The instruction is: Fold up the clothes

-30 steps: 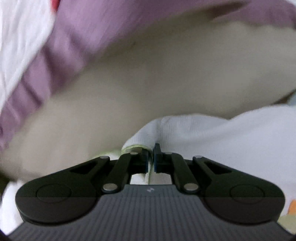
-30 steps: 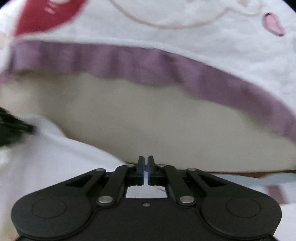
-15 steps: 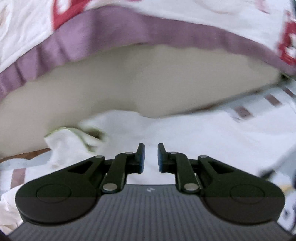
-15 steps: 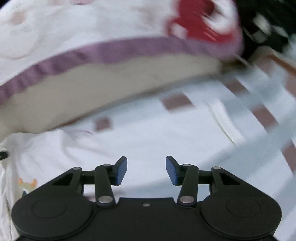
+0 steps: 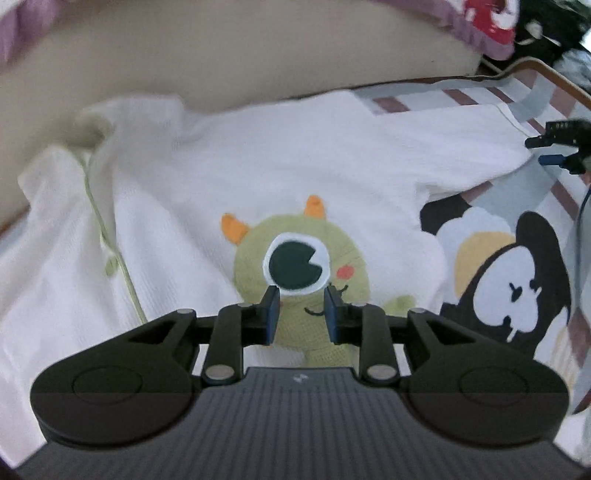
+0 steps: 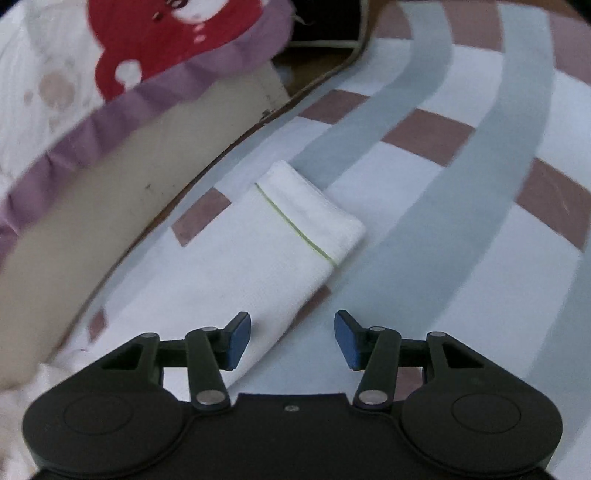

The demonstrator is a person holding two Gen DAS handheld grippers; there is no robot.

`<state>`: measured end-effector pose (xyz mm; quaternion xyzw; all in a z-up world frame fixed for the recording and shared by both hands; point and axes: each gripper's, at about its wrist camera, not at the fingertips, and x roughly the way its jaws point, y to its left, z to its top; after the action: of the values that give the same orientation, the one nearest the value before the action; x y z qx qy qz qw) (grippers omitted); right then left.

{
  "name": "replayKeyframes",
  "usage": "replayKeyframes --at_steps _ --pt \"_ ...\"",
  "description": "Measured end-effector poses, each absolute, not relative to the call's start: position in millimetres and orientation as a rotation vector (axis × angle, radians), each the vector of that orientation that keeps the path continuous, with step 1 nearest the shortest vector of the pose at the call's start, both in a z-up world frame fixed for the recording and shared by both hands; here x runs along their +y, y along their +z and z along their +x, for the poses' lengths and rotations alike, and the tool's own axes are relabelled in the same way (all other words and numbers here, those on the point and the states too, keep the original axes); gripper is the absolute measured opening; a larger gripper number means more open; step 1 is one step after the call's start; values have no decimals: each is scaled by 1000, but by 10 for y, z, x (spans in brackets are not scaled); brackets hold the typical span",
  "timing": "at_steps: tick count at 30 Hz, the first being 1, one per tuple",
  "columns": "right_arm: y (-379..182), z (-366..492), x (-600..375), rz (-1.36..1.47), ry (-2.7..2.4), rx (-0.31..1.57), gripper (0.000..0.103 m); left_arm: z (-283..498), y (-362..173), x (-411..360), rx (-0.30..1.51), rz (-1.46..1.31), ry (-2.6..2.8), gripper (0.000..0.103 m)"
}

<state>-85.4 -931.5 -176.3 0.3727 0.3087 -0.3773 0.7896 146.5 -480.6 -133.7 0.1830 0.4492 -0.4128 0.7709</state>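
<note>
A white knitted sweater [image 5: 258, 166] with a green one-eyed monster patch [image 5: 295, 258] lies spread on the patterned bed sheet [image 6: 461, 258]. My left gripper [image 5: 301, 312] hovers open just above the monster patch, nothing between its fingers. In the right wrist view one white sleeve [image 6: 258, 258] with a thin green line at its cuff [image 6: 314, 218] stretches out flat. My right gripper [image 6: 291, 341] stands open above the sleeve's lower part. The right gripper [image 5: 557, 147] also shows at the far right edge of the left wrist view, past the sleeve end.
A beige mattress side [image 6: 92, 206] under a white cover with a purple frill [image 6: 147, 96] and a red print [image 6: 159, 37] rises behind the sweater. A black and white cartoon print [image 5: 509, 269] lies on the sheet right of the sweater. Dark things [image 5: 546, 33] sit at the far right.
Both grippers were shut on the white sweater a second ago; they have opened, let it drop flat and pulled back from the mattress. The right gripper has swung to the sleeve.
</note>
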Motion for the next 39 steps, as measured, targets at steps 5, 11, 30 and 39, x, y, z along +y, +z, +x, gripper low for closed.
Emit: replayKeyframes --at_steps 5,11,30,39 --pt "-1774 -617 -9188 534 -900 678 2 1559 -1407 -4769 983 391 -880 25" --pt "-1600 -743 -9283 450 -1056 603 2 1533 -1450 -4501 1040 407 -862 25" --pt "-1231 274 -7034 266 -311 663 71 1688 -1043 -2588 1009 225 -345 35" --pt "-1253 577 -6008 236 148 666 63 2069 -1106 -1596 974 -24 -112 44"
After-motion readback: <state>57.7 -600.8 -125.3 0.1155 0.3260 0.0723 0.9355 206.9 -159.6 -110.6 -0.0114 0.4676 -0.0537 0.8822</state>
